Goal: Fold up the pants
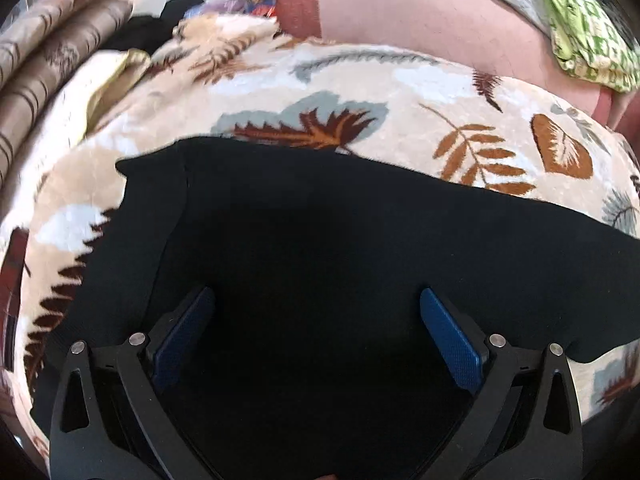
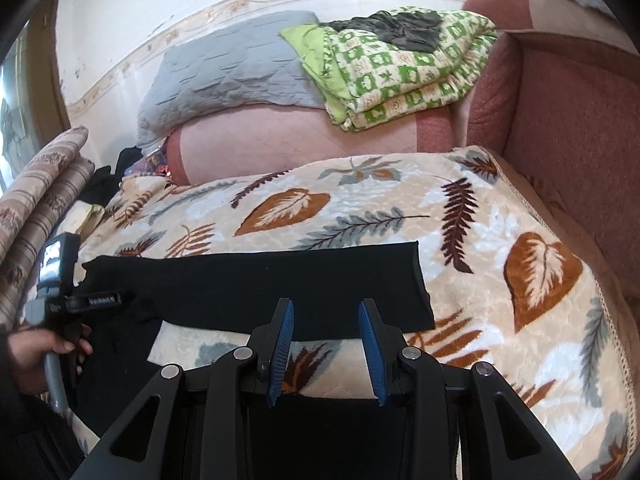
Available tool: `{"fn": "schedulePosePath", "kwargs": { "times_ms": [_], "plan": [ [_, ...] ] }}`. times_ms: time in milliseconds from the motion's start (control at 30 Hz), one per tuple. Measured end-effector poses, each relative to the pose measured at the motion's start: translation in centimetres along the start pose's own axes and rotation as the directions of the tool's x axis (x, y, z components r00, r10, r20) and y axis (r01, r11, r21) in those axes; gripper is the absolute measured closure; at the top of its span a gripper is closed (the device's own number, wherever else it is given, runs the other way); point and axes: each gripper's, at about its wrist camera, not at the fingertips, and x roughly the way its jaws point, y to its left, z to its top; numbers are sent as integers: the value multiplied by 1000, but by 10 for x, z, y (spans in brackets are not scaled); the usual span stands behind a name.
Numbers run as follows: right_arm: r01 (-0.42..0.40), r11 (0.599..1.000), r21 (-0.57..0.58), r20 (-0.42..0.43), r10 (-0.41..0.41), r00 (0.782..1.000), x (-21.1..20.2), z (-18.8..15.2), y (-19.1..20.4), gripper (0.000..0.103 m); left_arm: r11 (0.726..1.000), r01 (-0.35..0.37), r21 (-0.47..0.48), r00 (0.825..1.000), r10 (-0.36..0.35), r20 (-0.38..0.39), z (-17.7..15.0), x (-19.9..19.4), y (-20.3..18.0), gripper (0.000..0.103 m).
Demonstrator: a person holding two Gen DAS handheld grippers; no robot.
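Observation:
Black pants point(image 1: 320, 240) lie flat on a leaf-patterned blanket point(image 1: 400, 92). In the right wrist view one leg point(image 2: 256, 280) stretches left to right with its cuff end at the right, and another black part lies at the bottom. My left gripper point(image 1: 318, 300) is open, hovering close over the wide waist part, holding nothing. It also shows in the right wrist view point(image 2: 96, 300), hand-held at the left end of the pants. My right gripper point(image 2: 326, 308) is open and empty, just above the near edge of the leg.
The blanket point(image 2: 520, 320) covers a bed or couch. A pink cushion point(image 2: 300, 148), a grey quilt point(image 2: 228, 72) and a green patterned blanket point(image 2: 400, 80) lie behind. A red armchair point(image 2: 560, 120) stands right. Striped rolled cushions point(image 2: 44, 192) sit at the left.

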Motion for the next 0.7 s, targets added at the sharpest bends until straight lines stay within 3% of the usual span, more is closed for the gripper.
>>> {"fn": "schedulePosePath", "kwargs": {
  "times_ms": [333,700],
  "plan": [
    [-6,1000,24,0,6,1000,-5,-1,-4,71,998,44,-37,999,-43,19,-6,-1,11,0],
    [-1,1000,18,2,1,1000,-6,1,-5,71,998,43,-36,999,-43,21,-2,2,7,0]
  ]
}}
